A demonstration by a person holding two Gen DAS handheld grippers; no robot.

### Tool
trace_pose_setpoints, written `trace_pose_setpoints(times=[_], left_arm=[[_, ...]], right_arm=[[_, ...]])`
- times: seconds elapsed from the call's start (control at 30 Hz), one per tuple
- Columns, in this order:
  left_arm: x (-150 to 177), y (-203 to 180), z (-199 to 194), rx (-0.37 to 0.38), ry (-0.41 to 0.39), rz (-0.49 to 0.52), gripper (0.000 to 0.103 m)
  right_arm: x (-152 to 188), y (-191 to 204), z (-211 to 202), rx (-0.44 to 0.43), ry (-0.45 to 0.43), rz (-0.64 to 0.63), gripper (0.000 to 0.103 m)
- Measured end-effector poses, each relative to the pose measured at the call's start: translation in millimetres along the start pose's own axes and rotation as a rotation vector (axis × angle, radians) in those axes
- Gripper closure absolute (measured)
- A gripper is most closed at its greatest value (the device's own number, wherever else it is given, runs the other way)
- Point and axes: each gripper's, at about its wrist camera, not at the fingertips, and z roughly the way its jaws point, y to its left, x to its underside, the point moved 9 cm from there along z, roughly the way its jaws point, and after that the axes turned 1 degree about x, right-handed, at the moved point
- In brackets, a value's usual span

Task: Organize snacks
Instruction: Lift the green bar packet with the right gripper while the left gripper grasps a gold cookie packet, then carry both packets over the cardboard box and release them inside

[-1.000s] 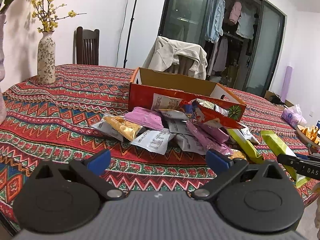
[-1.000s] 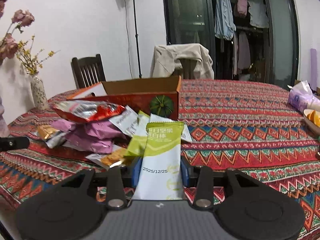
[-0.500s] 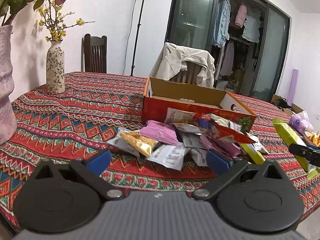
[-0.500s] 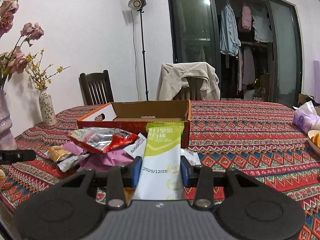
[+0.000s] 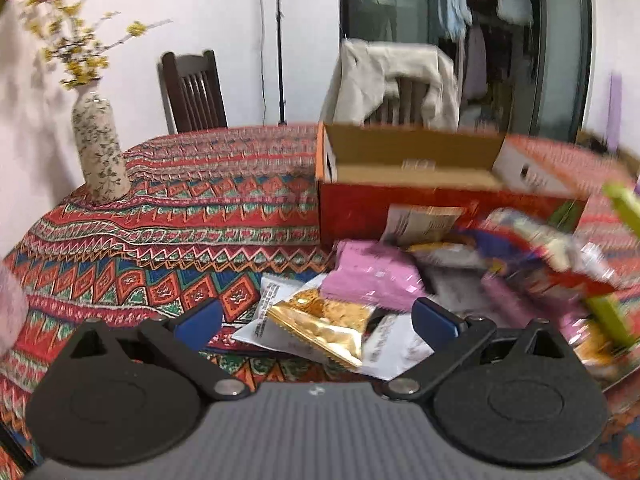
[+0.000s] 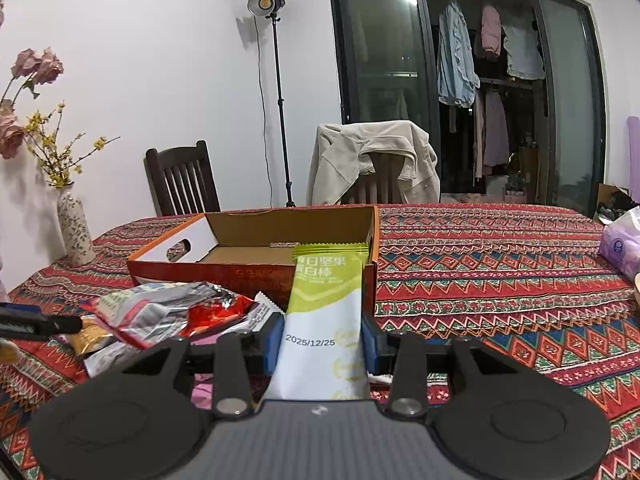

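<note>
We found the right gripper (image 6: 322, 340) clamped on a green-and-white snack bar packet (image 6: 326, 320), dated 2025/12/25, held upright in front of the near wall of the open cardboard box (image 6: 256, 248). The left gripper (image 5: 316, 320) had its blue pads (image 5: 199, 319) spread wide apart, holding nothing, above a gold snack packet (image 5: 332, 326) at the near edge of the snack pile (image 5: 460, 276). The pile lay on the patterned tablecloth (image 5: 180, 232) against the box front. A floral vase (image 5: 98, 152) stood well apart at left.
</note>
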Motion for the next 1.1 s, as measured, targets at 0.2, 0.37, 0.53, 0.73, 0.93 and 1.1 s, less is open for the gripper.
trace_pose_setpoints(times=[0.2,0.37,0.53,0.73,0.93,1.1], left_arm=[[6.4,-2.9,30.0,-0.002,0.081,0.087,0.023],[3.2,-4.9,40.4,0.031,0.090,0.112,0.024],[1.8,-4.8,46.9,0.041,0.109,0.129,0.023],[3.2,-4.7,41.0,0.038,0.087,0.154,0.046],[5.9,4.9,20.8,0.046,0.047,0.099,0.070],[4.8,13.8,3.9,0.046,0.015,0.060,0.083]], right_arm=[[7.1,-1.0,14.9,-0.003,0.030,0.011,0.064],[10.4,-1.4,20.0,-0.005,0.042,0.015,0.064],[13.0,-0.7,21.2,-0.010,0.049,0.018,0.064],[16.8,0.0,17.8,-0.015,0.055,0.022,0.064],[19.0,0.1,10.3,-0.018,0.053,0.023,0.064],[19.3,3.2,2.1,-0.027,0.043,0.019,0.064]])
